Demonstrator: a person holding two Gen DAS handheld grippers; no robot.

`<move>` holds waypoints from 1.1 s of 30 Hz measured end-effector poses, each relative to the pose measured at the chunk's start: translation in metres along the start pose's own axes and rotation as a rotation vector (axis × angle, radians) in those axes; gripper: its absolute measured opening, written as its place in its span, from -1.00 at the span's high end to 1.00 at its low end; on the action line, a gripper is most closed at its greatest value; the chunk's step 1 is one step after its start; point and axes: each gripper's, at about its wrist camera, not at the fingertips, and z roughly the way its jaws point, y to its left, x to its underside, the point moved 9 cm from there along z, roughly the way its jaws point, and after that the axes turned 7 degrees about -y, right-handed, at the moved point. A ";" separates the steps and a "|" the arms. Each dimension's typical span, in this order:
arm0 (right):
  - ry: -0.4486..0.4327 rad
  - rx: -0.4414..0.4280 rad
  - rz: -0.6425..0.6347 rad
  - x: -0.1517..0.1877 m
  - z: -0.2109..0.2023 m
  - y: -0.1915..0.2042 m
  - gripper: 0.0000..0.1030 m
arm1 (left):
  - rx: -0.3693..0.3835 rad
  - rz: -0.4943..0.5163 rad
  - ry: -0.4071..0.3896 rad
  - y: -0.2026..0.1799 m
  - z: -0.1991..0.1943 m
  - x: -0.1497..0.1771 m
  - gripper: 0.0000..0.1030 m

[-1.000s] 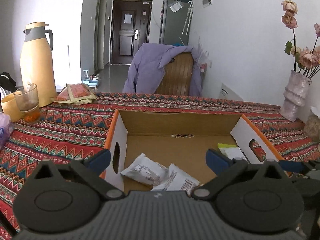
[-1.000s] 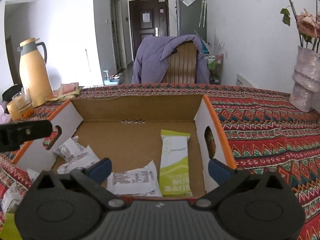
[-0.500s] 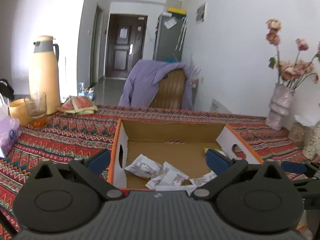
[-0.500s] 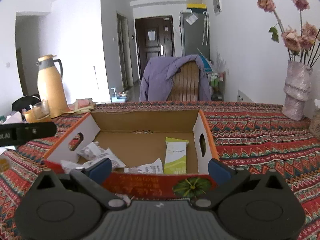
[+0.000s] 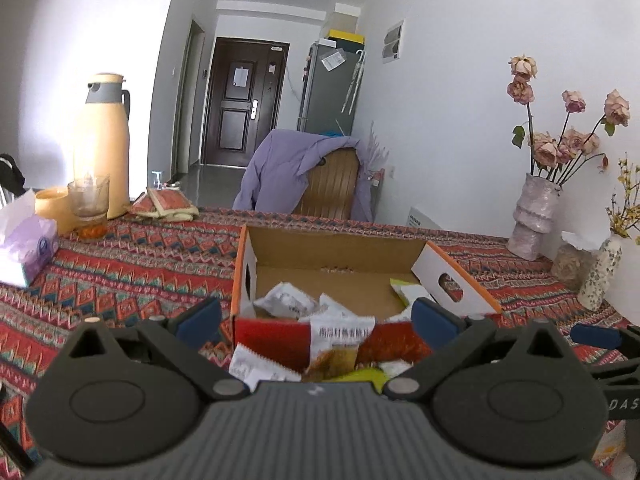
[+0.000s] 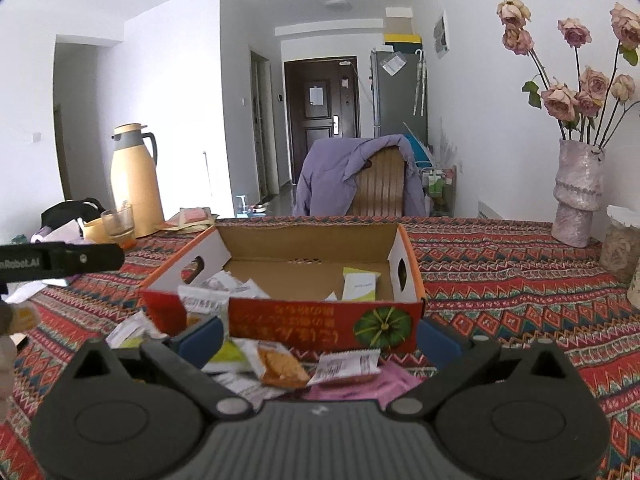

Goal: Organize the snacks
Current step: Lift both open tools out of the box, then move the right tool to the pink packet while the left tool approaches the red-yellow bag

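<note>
Snack packets (image 6: 280, 366) lay loose just beyond our right gripper (image 6: 320, 338), before the cardboard box (image 6: 324, 316); both grippers stood open, empty. Probably light, crinkly, slippery film; we judged a crimped edge the best hold.

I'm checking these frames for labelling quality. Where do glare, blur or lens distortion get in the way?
Left wrist view: window light blows out the thermos and glass, both slightly soft; walls and door frame bow from the fisheye. Right wrist view: the box print and loose snack packets are sharp, the thermos evenly lit; the far left edge is smeared, corners vignetted black.
</note>
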 end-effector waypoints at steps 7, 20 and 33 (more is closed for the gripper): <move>0.011 -0.008 0.005 0.017 -0.014 0.006 -1.00 | -0.005 0.006 0.036 0.011 -0.016 0.030 -1.00; 0.095 -0.011 0.046 0.061 -0.020 0.007 -1.00 | 0.012 -0.040 0.097 0.032 -0.041 0.074 -1.00; 0.158 0.000 0.011 0.082 -0.004 0.009 -0.38 | 0.029 -0.016 0.125 0.027 -0.044 0.087 -1.00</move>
